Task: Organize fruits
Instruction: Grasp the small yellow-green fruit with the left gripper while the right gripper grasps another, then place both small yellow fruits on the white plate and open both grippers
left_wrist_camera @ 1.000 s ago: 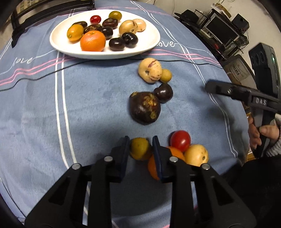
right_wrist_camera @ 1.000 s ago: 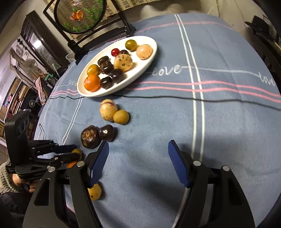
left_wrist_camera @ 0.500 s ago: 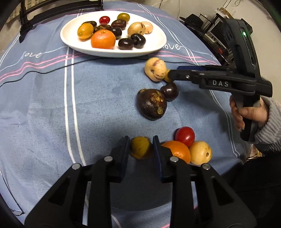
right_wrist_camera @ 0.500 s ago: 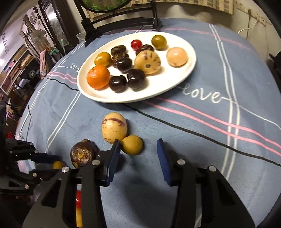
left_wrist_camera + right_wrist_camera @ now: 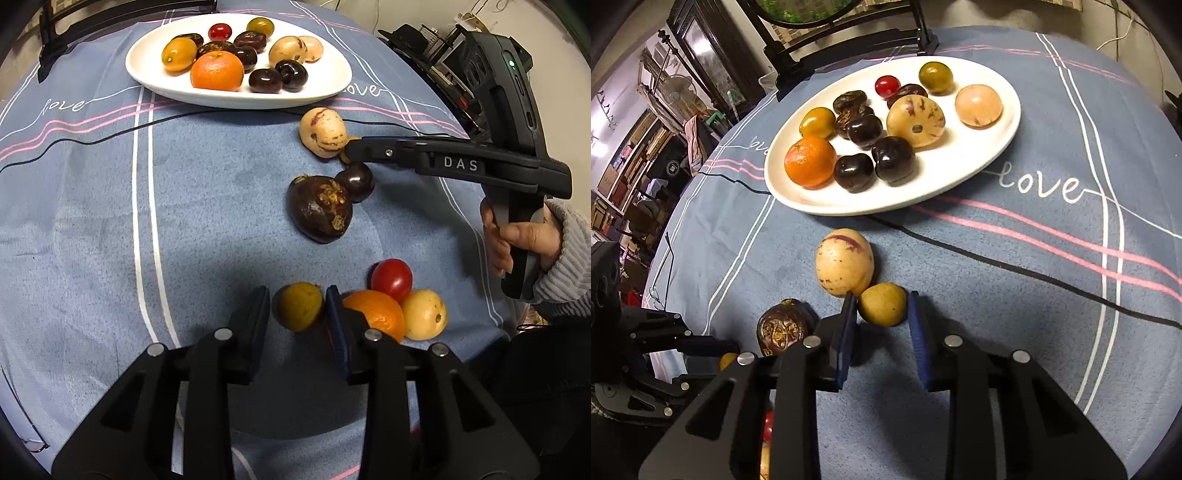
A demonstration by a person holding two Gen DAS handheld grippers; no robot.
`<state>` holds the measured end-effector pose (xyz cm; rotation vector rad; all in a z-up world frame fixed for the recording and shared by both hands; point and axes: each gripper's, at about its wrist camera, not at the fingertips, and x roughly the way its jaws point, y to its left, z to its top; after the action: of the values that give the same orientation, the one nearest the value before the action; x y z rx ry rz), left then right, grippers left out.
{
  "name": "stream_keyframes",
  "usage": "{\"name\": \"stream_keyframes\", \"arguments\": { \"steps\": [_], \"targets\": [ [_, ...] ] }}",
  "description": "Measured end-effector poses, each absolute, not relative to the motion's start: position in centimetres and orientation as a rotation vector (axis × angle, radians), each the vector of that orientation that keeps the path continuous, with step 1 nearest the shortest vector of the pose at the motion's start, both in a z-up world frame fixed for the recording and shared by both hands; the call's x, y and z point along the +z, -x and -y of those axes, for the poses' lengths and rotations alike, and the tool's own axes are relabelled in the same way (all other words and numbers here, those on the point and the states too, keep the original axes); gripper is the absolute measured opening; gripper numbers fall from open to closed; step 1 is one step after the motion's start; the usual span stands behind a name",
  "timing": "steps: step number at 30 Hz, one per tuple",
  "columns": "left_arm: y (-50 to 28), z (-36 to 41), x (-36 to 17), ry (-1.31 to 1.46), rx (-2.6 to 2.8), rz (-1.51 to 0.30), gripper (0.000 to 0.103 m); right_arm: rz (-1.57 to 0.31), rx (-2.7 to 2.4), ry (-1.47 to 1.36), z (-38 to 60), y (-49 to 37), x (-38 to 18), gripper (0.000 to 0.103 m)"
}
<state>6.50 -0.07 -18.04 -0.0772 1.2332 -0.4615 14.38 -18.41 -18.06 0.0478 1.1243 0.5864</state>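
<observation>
My left gripper (image 5: 297,314) has its pads on a yellow-green fruit (image 5: 299,306) low over the blue cloth, and its jaws are opening slightly. An orange (image 5: 376,308), a red tomato (image 5: 391,278) and a pale yellow fruit (image 5: 423,314) lie just right of it. My right gripper (image 5: 882,314) is shut on a small yellow fruit (image 5: 882,304) that touches a cream speckled fruit (image 5: 844,262). A rough dark fruit (image 5: 319,208) and a glossy dark plum (image 5: 356,181) lie between the two grippers. The white plate (image 5: 960,166) at the far side holds several fruits.
A black cable (image 5: 1034,273) crosses the cloth in front of the plate. A dark chair back (image 5: 849,33) stands behind the table. Shelves and clutter fill the room beyond the table's left edge (image 5: 676,206). A hand (image 5: 517,240) holds the right gripper's handle.
The right gripper came in over the cloth to the small yellow fruit and closed its blue pads on it. The left gripper stayed around the yellow-green fruit, its pads a touch wider.
</observation>
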Motion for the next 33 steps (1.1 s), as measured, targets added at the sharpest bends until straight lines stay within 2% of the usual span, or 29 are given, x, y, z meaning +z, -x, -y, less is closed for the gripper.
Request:
{"name": "stream_keyframes", "arguments": {
  "steps": [3,18,33],
  "targets": [
    [-6.3,0.2,-17.9,0.070,-0.470,-1.225,0.027,-1.111,0.576,-0.072,19.0,-14.2,-17.7,0.028],
    [-7.8,-1.6,-16.5,0.082,-0.397,-1.179,0.027,-1.071,0.493,-0.182,23.4,-13.6,-16.0,0.028],
    [-20.4,-3.8,-12.0,0.045,-0.342,-1.011,0.027,-0.976,0.492,-0.142,21.8,-19.8,-12.2,0.028]
  ]
}}
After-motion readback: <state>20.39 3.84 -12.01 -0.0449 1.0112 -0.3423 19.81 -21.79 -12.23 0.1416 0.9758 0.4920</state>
